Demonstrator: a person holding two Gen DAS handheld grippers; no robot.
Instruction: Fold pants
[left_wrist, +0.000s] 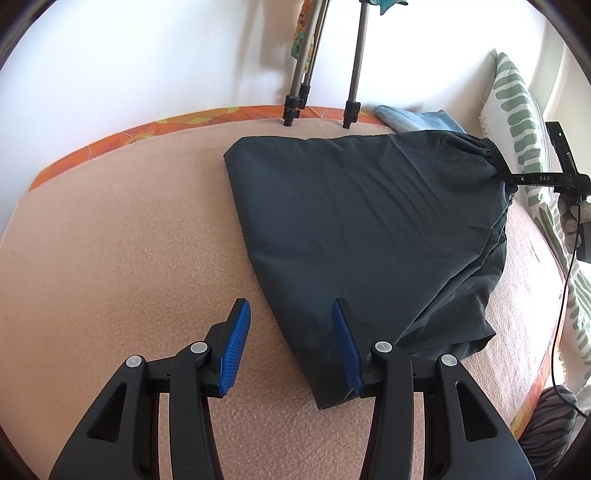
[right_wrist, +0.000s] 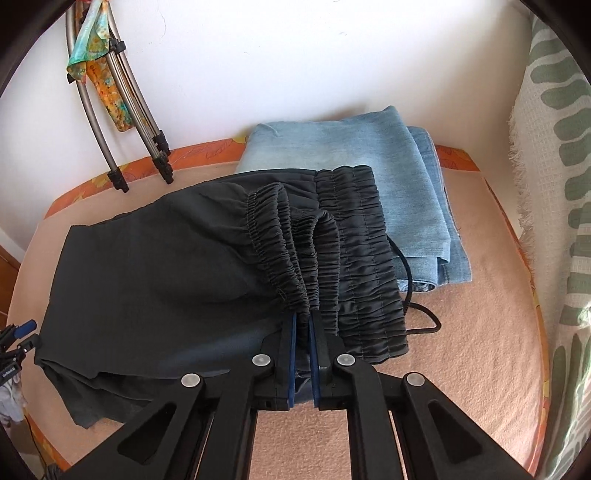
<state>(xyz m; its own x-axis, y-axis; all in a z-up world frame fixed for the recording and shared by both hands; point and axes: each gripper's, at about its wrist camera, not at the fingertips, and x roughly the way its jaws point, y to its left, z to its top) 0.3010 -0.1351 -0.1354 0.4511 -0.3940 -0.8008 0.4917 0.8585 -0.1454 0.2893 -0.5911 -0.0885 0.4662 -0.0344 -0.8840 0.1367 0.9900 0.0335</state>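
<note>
Dark pants (left_wrist: 362, 229) are spread, partly folded, on a peach blanket (left_wrist: 110, 258). Their elastic waistband (right_wrist: 295, 266) is clamped by the right gripper (right_wrist: 303, 325). The left gripper (left_wrist: 290, 317) is held wide apart over the hem.

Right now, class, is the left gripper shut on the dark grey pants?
No: the left gripper is open, its blue pads wide apart above the dark grey pants, gripping nothing.
</note>
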